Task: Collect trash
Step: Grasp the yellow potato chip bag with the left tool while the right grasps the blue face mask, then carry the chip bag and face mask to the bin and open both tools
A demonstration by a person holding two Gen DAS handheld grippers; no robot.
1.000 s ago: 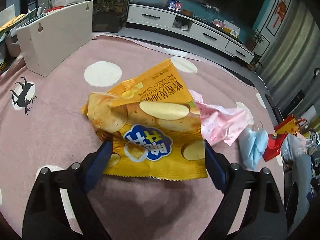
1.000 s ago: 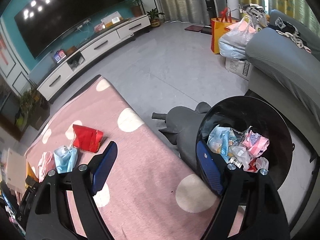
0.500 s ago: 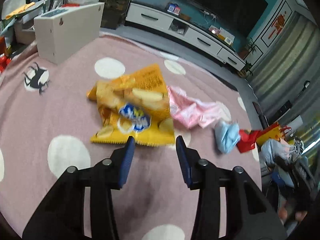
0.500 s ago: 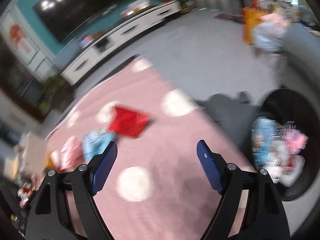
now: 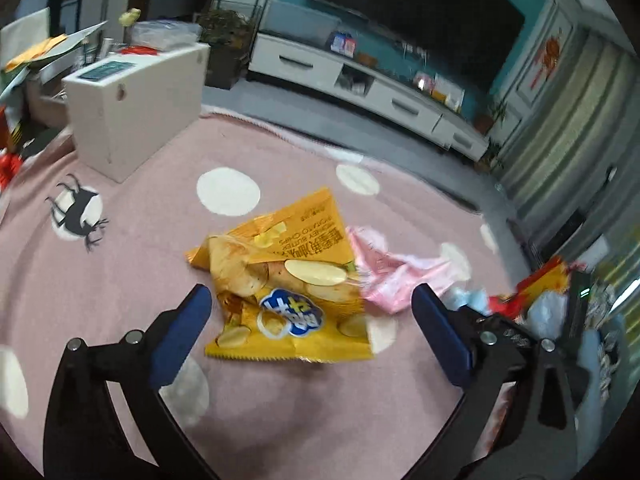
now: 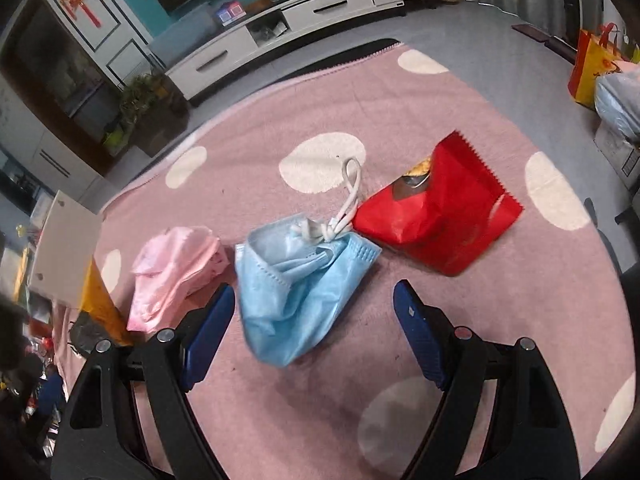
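A yellow potato-chip bag lies crumpled on the pink dotted rug. My left gripper hangs just above its near edge, jaws opening wide, the blue pads clear of the bag on both sides. A pink wrapper lies to the bag's right. In the right wrist view a blue face mask lies on the rug, with the pink wrapper to its left and a red snack packet to its right. My right gripper is open, its pads astride the mask's near end without pressing it.
A white box-like cabinet stands on the rug at the back left. A low white TV unit runs along the far wall. A yellow-and-red shopping bag and a filled plastic bag stand off the rug at right.
My left gripper narrowed in front of the chip bag, then spread wide again, drawing slightly back. My right gripper swung from the black bin across to the mask and red packet.
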